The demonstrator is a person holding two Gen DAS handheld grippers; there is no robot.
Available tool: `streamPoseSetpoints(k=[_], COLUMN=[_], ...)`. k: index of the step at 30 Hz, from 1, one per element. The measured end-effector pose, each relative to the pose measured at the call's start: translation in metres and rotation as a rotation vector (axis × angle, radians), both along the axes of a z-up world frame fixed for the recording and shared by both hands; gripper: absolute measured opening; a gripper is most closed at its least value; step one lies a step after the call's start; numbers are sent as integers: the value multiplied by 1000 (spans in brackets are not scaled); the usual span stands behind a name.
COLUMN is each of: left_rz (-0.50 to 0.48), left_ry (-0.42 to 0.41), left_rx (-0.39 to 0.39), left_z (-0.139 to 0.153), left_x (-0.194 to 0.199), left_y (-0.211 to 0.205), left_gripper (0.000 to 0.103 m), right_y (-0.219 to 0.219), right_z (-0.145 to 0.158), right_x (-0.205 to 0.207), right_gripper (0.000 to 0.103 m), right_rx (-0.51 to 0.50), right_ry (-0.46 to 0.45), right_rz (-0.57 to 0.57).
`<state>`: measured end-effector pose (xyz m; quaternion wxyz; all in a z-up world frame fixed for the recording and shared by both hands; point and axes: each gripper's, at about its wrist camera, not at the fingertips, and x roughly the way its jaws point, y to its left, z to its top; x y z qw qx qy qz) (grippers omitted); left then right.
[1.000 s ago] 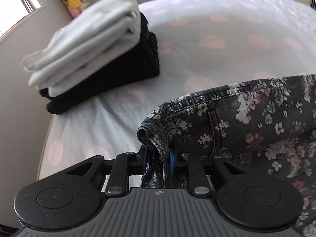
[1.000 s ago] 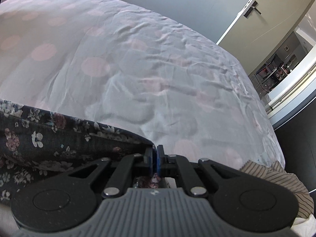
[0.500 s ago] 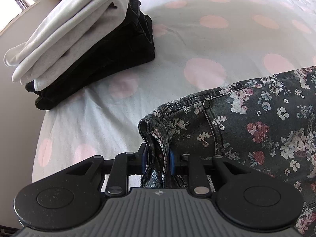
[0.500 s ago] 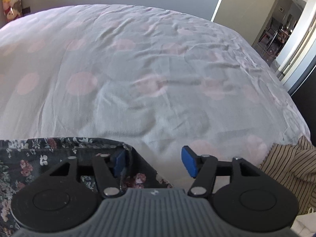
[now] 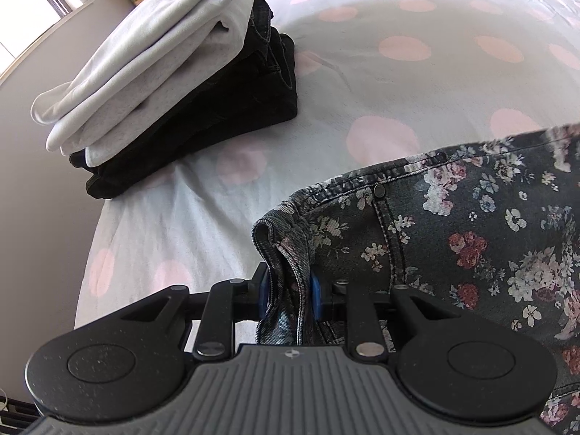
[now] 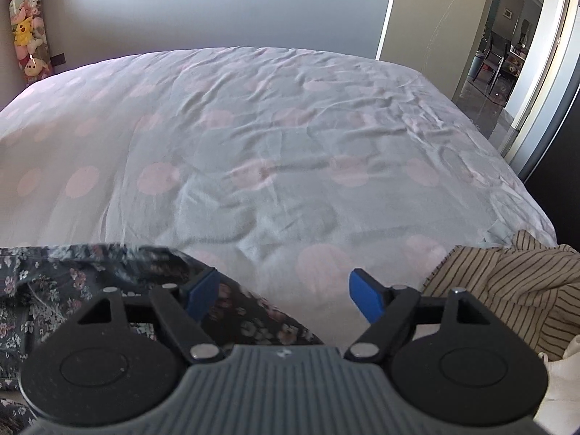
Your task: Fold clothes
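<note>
Left wrist view: my left tongs [image 5: 289, 295] are clamped on a bunched corner of the floral denim jeans [image 5: 471, 239], which lie spread on the polka-dot bed [image 5: 398, 72] near a folded white-on-black stack [image 5: 174, 83]. My right tongs [image 6: 284, 295] are opening, nothing pinched between them, the stiff printed denim just beside the left pad. I judge one fold just laid; next I need a fresh grip for the following fold.

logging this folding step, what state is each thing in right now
floral jeans: spread on the bed, bunched waistband corner pinched
left gripper: shut on the waistband
right gripper: opening, nothing between the fingers
white garment: folded, on top of the stack
black garment: folded, under the white one
striped garment: crumpled, unfolded
door: open
</note>
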<state>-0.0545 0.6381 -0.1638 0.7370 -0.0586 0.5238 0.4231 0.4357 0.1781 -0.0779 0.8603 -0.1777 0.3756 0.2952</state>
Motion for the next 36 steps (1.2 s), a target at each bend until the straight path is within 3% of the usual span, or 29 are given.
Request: streamPoseSetpoints(k=[5, 10, 14, 19, 20, 21, 22, 27, 31, 36], left_rz=[7, 27, 33, 36, 37, 38, 39, 53, 58, 65], left_ry=[12, 10, 9, 1, 0, -1, -1, -24, -36, -19], left_rx=[13, 18, 30, 33, 33, 36, 40, 62, 67, 74], left_z=[1, 1, 3, 5, 6, 6, 5, 7, 9, 1], left_x=[2, 3, 3, 2, 2, 3, 3, 3, 4, 10], left_y=[-4, -4, -7, -8, -7, -7, -7, -7, -3, 2], left_gripper=[26, 27, 27, 27, 27, 27, 27, 26, 26, 26], right_y=[-42, -31, -10, -6, -8, -10, -10, -21, -24, -7], right_z=[-7, -48, -88, -120, -120, -117, -113, -69, -36, -36], right_x=[-10, -46, -57, -52, -51, -49, -49, -31, 13, 70], right_gripper=[81, 80, 79, 56, 52, 24, 20, 16, 16, 16], right_rx=[57, -15, -88, -165, -154, -148, -157, -103, -77, -91], right_ry=[33, 73, 73, 53, 44, 33, 17, -97, -169, -154], right_rz=[-44, 143, 195, 167, 158, 148, 135, 57, -58, -143])
